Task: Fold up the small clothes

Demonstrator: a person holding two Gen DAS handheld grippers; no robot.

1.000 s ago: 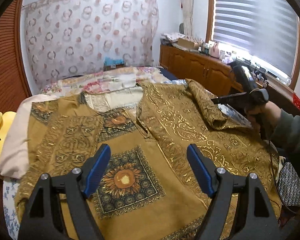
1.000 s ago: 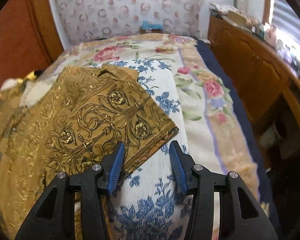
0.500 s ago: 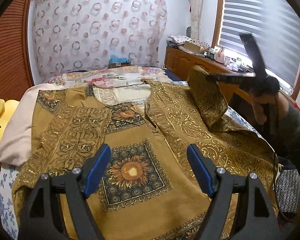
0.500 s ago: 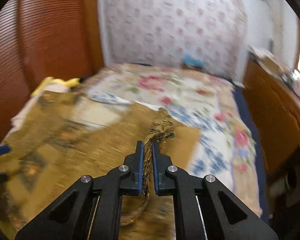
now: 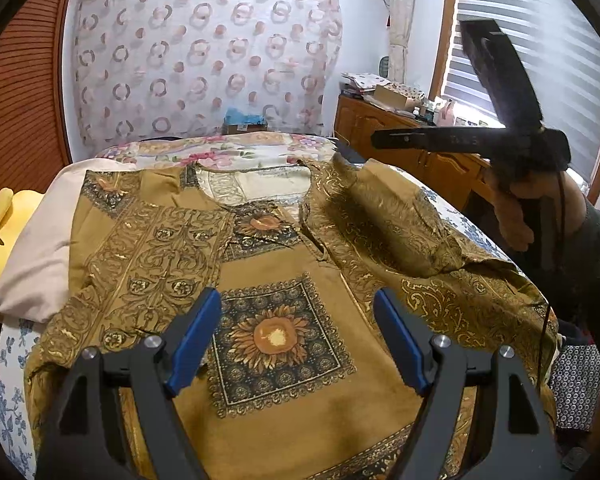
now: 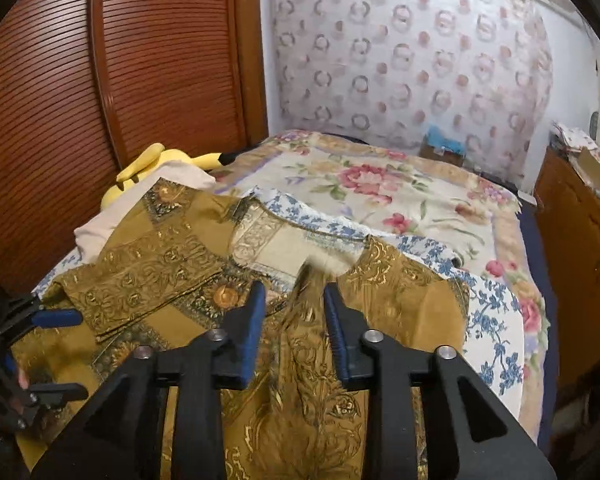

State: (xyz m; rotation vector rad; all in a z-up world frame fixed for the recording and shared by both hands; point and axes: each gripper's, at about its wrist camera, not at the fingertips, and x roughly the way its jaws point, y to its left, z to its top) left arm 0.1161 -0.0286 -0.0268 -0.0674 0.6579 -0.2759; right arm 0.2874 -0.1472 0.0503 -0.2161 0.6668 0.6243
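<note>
A gold patterned shirt (image 5: 276, 280) with a sunflower square lies spread on the bed; it also shows in the right wrist view (image 6: 172, 264). Its right sleeve (image 5: 384, 220) lies folded inward over the body, blurred as it falls in the right wrist view (image 6: 308, 280). My left gripper (image 5: 298, 344) is open and empty above the shirt's lower front. My right gripper (image 6: 294, 320) is open above the sleeve, holding nothing; it also shows raised at the right in the left wrist view (image 5: 384, 138).
The bed carries a floral blanket (image 6: 380, 184) and blue-flowered sheet (image 6: 488, 312). A yellow plush toy (image 6: 152, 160) and a beige pillow (image 5: 36, 248) lie at the left. A wooden cabinet (image 5: 420, 148) stands to the right, a slatted wooden door (image 6: 100, 80) to the left.
My right gripper closed on the sleeve, lifted it over the shirt body, then opened and let it drop. My left gripper stayed open and drew back slightly.
</note>
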